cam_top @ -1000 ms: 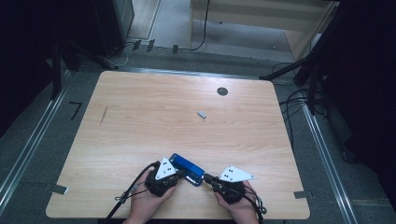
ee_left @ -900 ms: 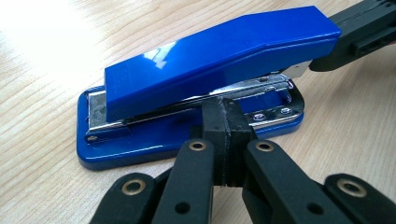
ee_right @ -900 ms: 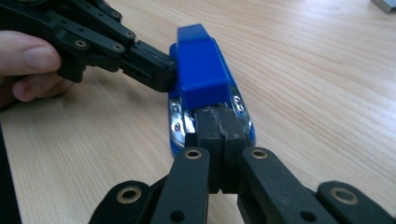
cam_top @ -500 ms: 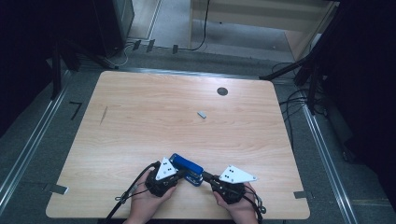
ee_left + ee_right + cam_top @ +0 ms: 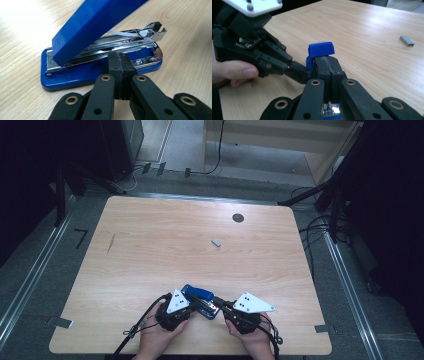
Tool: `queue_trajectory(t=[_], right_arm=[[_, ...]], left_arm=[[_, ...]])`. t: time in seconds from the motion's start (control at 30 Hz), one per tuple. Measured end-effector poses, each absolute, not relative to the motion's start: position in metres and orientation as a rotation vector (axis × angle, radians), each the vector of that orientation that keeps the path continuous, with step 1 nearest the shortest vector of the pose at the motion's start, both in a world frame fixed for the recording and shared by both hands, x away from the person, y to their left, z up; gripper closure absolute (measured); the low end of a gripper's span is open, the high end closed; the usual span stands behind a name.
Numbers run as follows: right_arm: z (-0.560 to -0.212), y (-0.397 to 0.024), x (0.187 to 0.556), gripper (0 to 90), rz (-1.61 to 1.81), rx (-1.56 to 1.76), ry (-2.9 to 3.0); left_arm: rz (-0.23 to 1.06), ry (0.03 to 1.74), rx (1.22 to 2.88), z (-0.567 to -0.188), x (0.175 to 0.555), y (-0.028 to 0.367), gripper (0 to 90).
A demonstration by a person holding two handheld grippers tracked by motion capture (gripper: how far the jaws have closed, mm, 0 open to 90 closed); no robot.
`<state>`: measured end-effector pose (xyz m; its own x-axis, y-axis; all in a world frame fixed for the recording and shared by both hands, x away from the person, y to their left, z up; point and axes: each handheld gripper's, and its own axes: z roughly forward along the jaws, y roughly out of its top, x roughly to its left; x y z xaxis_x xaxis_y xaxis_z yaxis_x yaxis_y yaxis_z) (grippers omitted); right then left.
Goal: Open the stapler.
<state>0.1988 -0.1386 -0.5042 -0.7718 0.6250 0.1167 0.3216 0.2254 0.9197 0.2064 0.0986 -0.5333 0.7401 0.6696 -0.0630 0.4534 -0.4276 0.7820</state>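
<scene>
Blue stapler (image 5: 100, 45) open; both grippers' fingers closed.

A stapler (image 5: 199, 300) lies on the surface (image 5: 150, 250) near its six o'clock edge, between the left hand-held gripper (image 5: 192, 306) at its eight o'clock and the right hand-held gripper (image 5: 218, 303) at its four o'clock. A strip of staples (image 5: 216, 242) lies well apart toward twelve o'clock.
</scene>
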Motion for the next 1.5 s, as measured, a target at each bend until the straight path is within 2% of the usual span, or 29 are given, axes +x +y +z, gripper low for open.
queue_trajectory(t=[1.5], right_arm=[[-0.479,-0.109,0.22,90.0,1.643,0.799,2.181]], left_arm=[[0.35,0.836,2.103,-0.533,0.205,0.097,90.0]])
